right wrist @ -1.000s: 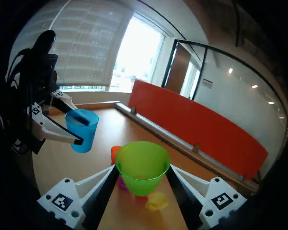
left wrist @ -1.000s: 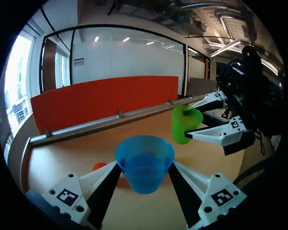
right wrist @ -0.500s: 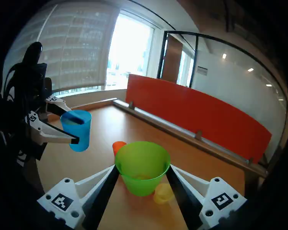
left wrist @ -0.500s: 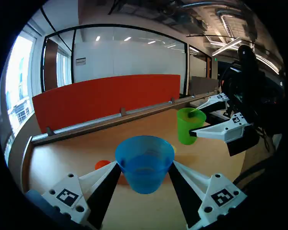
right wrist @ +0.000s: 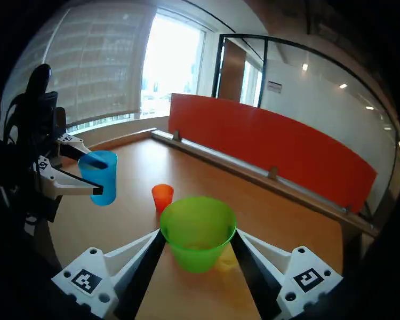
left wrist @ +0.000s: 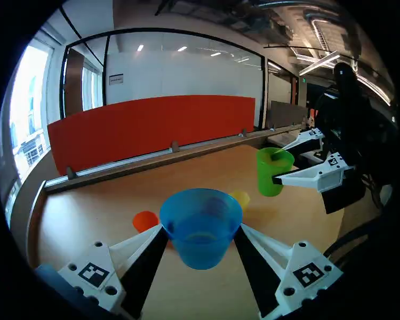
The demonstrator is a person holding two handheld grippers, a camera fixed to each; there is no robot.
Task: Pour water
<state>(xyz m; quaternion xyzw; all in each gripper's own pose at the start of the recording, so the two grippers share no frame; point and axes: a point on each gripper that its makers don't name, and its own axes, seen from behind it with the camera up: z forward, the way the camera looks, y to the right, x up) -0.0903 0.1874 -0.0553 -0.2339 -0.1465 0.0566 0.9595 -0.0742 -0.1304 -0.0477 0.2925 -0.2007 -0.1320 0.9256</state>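
Note:
In the left gripper view my left gripper (left wrist: 201,241) is shut on a blue cup (left wrist: 201,226), upright, with a little water in it. Farther right in that view the right gripper (left wrist: 290,168) holds a green cup (left wrist: 273,170) above the table. In the right gripper view my right gripper (right wrist: 198,241) is shut on the green cup (right wrist: 198,231), also upright. At the left of that view the left gripper (right wrist: 85,169) carries the blue cup (right wrist: 100,177). The two cups are well apart.
A small orange cup (right wrist: 162,197) stands on the wooden table (right wrist: 285,224); it also appears as the orange cup (left wrist: 145,220). A small yellow cup (left wrist: 241,198) sits between the held cups, partly hidden as the yellow cup (right wrist: 228,258). A red partition (left wrist: 146,125) runs along the table's far edge.
The two held cups have drawn apart; each gripper shows smaller and farther toward the side in the other's view. Both views have tilted, so the orange and yellow cups show more.

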